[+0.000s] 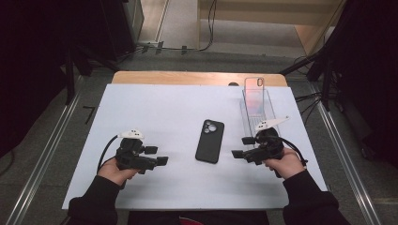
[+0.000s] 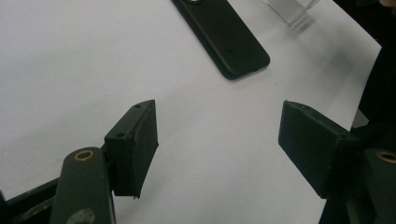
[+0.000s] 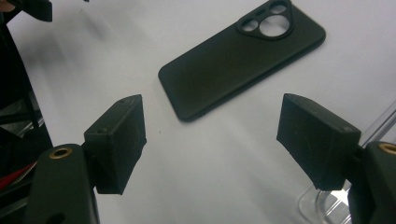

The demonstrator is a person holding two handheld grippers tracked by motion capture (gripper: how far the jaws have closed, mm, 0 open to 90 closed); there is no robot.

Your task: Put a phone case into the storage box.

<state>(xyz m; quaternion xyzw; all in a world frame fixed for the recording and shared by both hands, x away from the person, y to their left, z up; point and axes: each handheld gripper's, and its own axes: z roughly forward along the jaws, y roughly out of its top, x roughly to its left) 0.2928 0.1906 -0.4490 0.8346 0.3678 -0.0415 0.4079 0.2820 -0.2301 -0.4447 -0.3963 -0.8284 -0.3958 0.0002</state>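
Observation:
A black phone case (image 1: 210, 140) lies flat on the white table sheet (image 1: 155, 108), camera cutout at its far end. It also appears in the left gripper view (image 2: 224, 35) and in the right gripper view (image 3: 240, 56). My left gripper (image 1: 156, 156) hovers to the left of the case, jaws open and empty, pointing right. The same open gap shows in its own view, left gripper (image 2: 218, 144). My right gripper (image 1: 241, 146) sits just right of the case, jaws open and empty, pointing left toward it; up close the right gripper (image 3: 210, 140) has only white sheet between its pads.
A clear plastic stand (image 1: 257, 110) holding a transparent phone case (image 1: 255, 89) stands at the back right, close behind my right gripper. Its base corner shows as clear plastic stand (image 3: 327, 205). Table edges and metal rails run along both sides.

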